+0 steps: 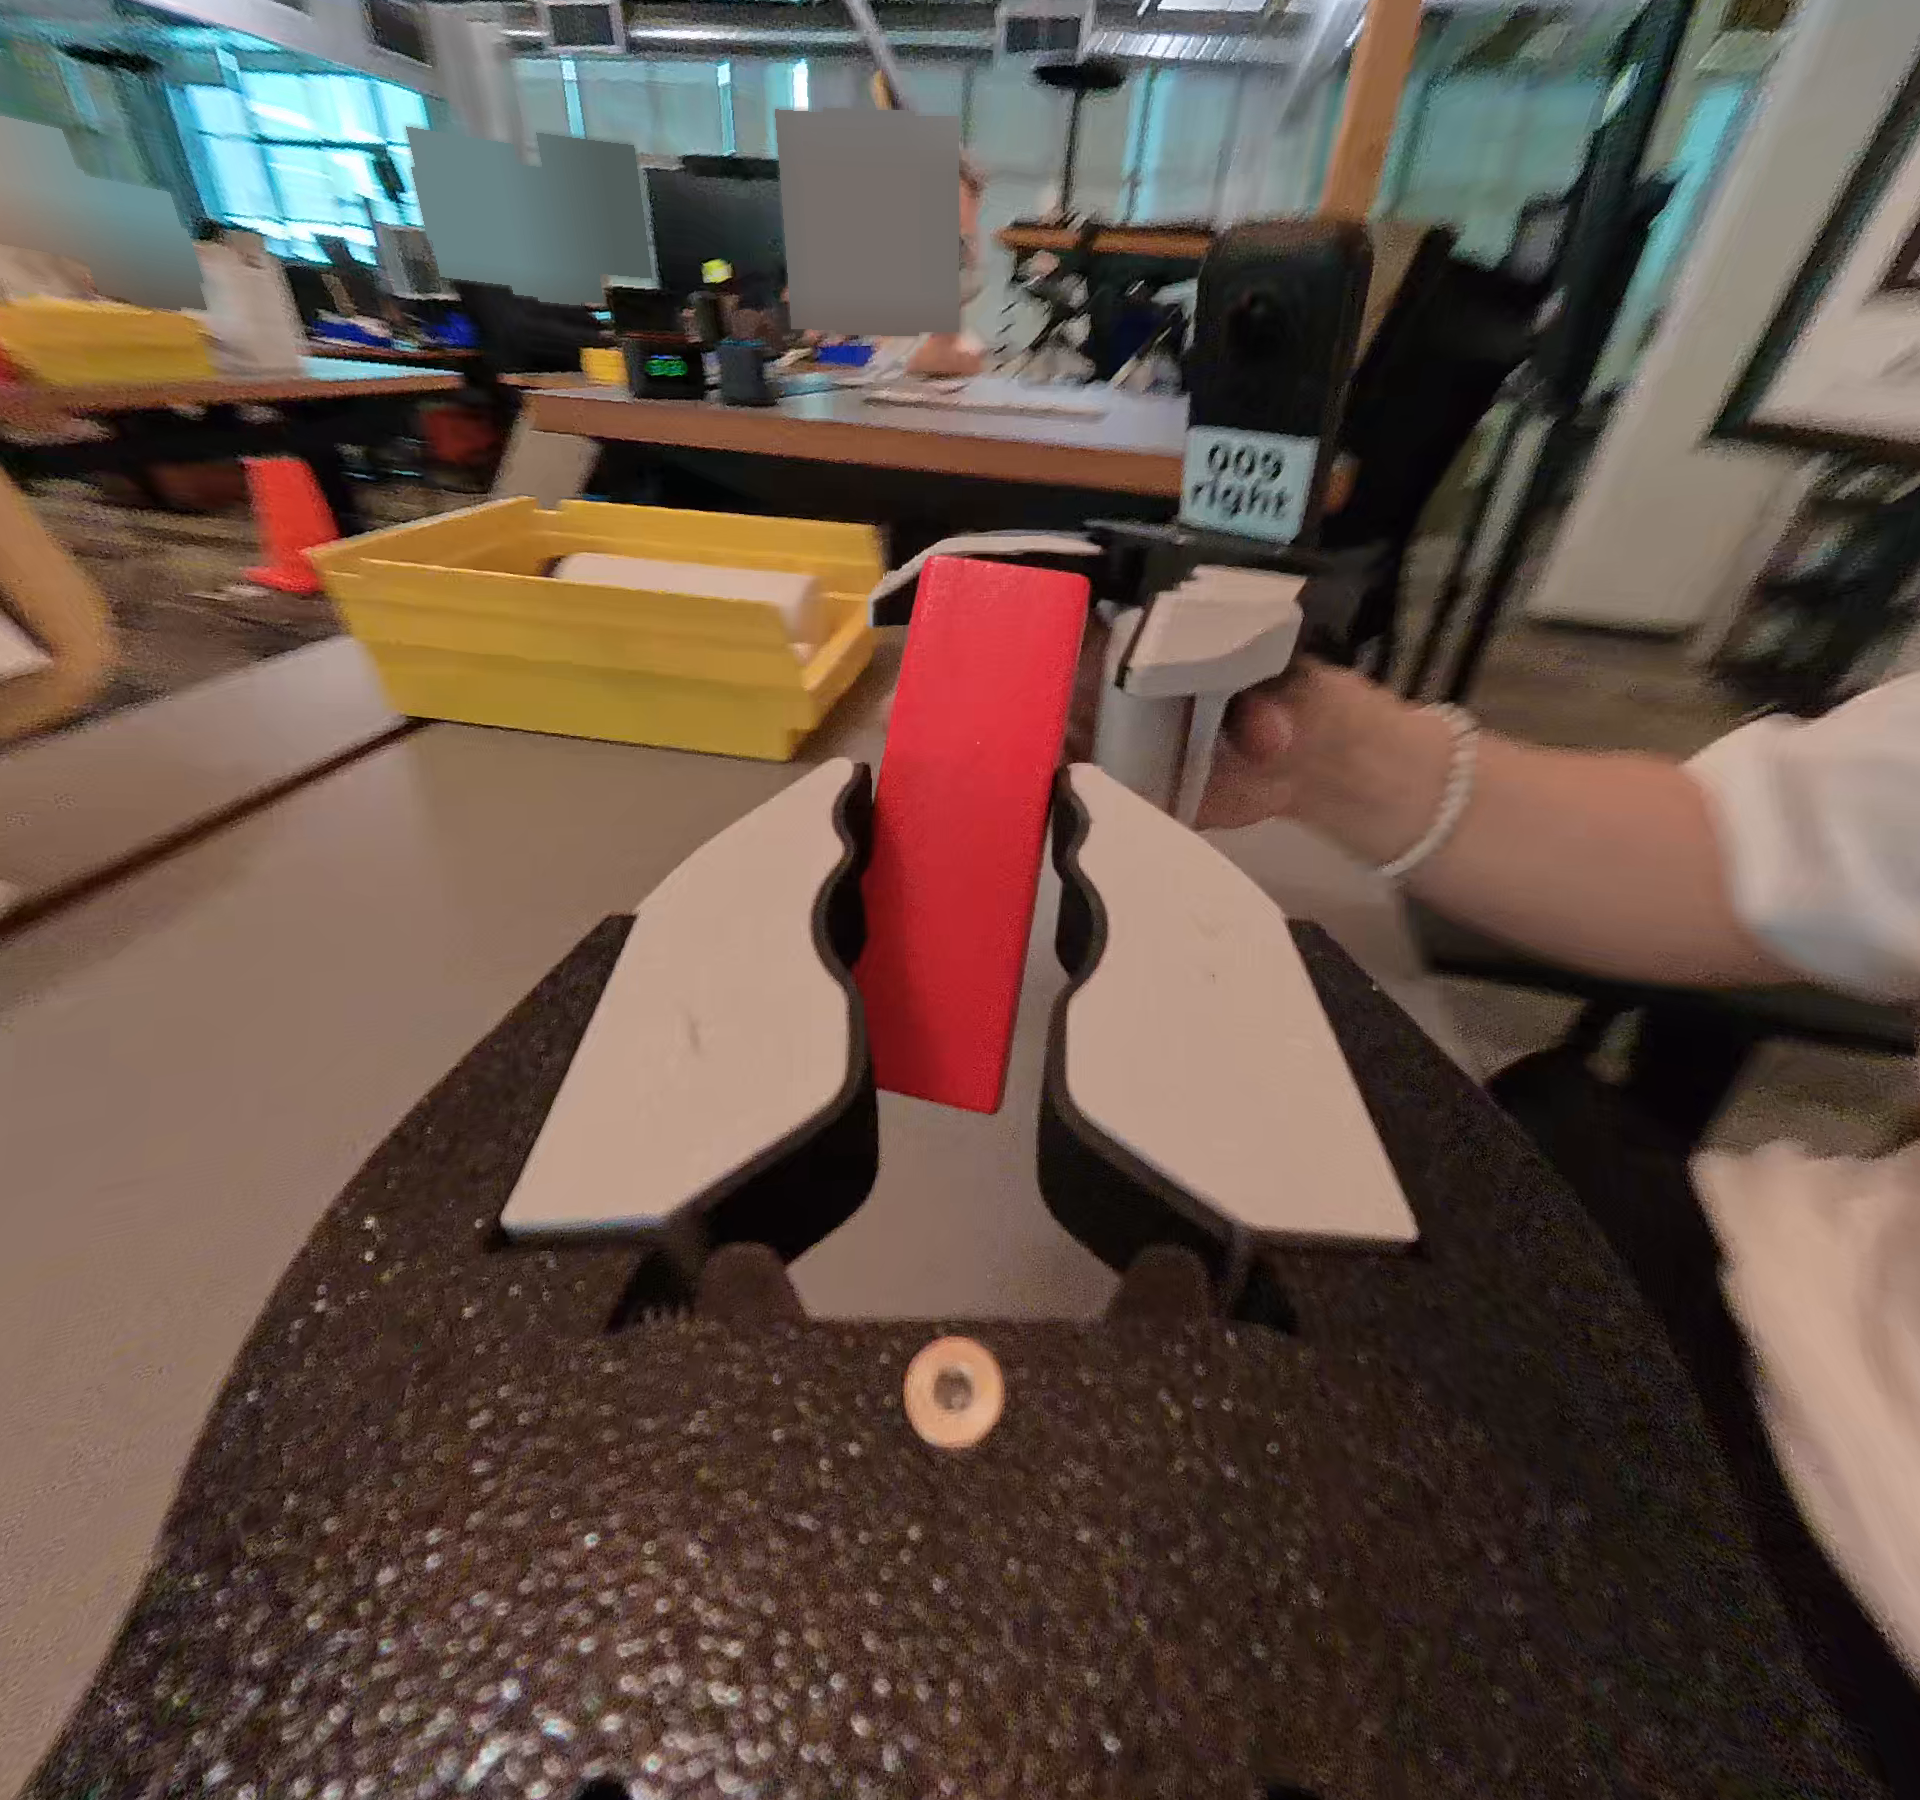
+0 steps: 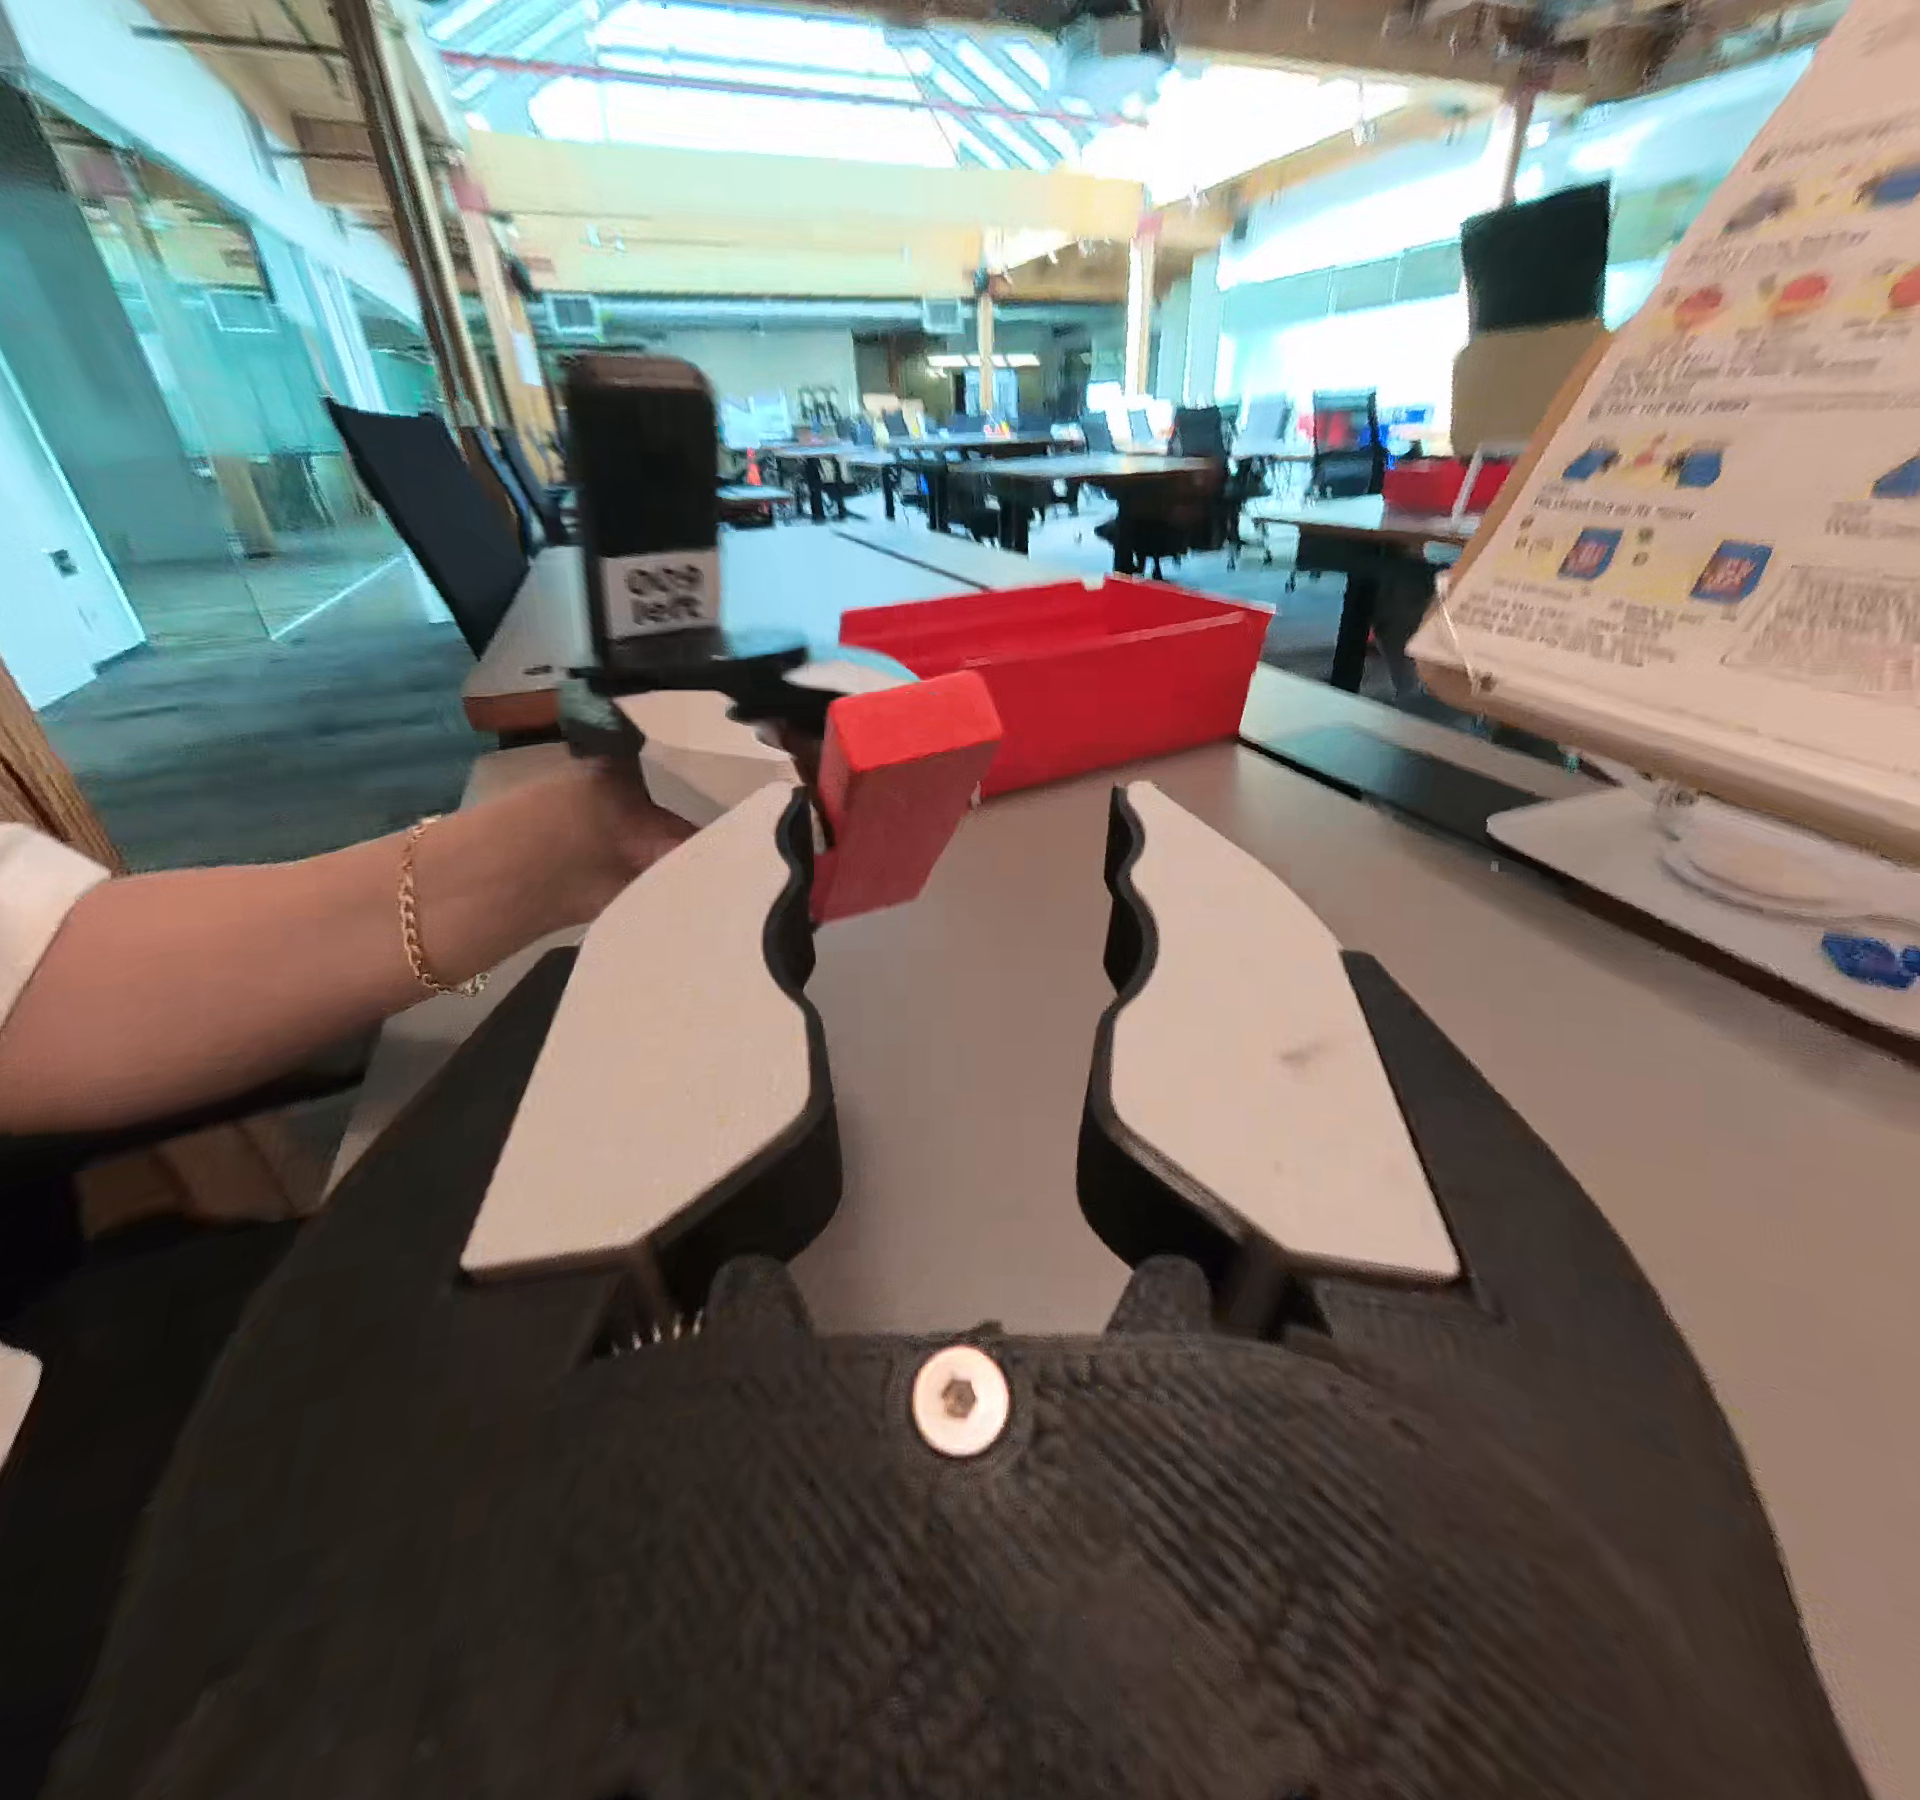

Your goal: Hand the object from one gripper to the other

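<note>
Now mid-handover: red block (image 1: 961,836) clamped in left gripper (image 1: 961,815); right gripper (image 2: 956,815) wide open, empty, beside block; centre before closing.

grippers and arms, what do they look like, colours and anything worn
Each hand-held gripper, left and right, has pale grey fingers with wavy black inner edges on a black textured body with a silver bolt. Both arms wear white sleeves and a bracelet: beaded white, gold chain.

- yellow bin (image 1: 613,649) on the grey table (image 1: 312,919), at ten o'clock
- red bin (image 2: 1081,670) at twelve o'clock
- printed sheet on a stand (image 2: 1745,524) at two o'clock
- orange cone (image 1: 286,524) on the floor, at ten o'clock
</note>
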`<state>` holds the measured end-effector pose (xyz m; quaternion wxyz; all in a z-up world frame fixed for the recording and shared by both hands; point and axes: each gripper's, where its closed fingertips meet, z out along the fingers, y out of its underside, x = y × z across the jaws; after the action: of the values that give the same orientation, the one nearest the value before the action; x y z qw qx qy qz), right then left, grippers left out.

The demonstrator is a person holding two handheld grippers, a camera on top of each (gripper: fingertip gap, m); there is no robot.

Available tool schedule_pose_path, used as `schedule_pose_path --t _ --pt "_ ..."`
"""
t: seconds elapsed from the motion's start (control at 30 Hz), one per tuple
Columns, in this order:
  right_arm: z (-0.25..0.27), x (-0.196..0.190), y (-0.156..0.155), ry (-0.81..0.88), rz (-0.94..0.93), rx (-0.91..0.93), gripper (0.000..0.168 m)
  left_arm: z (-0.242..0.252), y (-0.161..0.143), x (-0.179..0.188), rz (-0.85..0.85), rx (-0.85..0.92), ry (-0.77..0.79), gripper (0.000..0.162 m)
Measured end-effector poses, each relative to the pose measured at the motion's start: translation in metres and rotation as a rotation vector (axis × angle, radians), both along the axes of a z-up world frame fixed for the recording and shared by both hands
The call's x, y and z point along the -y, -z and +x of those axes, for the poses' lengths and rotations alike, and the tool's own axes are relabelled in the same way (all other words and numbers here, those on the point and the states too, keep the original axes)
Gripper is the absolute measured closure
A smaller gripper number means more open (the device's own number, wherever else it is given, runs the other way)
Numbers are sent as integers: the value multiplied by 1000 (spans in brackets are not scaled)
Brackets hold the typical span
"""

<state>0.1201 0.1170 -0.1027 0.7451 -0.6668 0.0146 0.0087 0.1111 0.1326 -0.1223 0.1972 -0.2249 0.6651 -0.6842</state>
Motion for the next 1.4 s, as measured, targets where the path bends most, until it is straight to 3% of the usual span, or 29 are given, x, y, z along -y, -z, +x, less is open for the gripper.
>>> schedule_pose_path --t 0.13,0.33,0.53,0.67,0.73,0.8,0.9,0.93,1.03,1.17,1.27,1.37,1.4 --pt "-24 9 -3 -123 17 191 119 -25 1 22 -173 -180 306 130" --pt "-62 23 -5 -403 48 179 134 -61 6 38 -276 -381 653 129" --pt "-81 23 1 -500 -11 234 147 -73 2 42 -362 -405 788 129" --pt "-48 19 -14 -320 16 126 152 -37 -11 21 -416 -235 485 135" --pt "-23 16 -18 -185 26 43 152 -27 -5 15 -272 -147 337 132" --pt "-14 16 -16 -158 27 -9 152 -22 5 13 -46 -49 210 129" --pt "-3 10 -10 -86 3 -73 152 -6 19 11 256 69 0 103" --pt "5 9 -9 -36 -1 -111 152 1 21 9 340 102 -80 102" --pt "21 8 -8 86 32 -233 153 15 24 9 533 203 -268 108" --pt "23 4 -3 127 24 -302 152 30 34 5 701 221 -483 118" --pt "23 4 -3 158 5 -232 153 34 34 3 674 196 -543 127" --pt "16 5 -6 121 7 -106 151 32 34 3 616 164 -488 128" --pt "15 7 -9 106 19 -64 142 31 35 3 587 131 -452 128"
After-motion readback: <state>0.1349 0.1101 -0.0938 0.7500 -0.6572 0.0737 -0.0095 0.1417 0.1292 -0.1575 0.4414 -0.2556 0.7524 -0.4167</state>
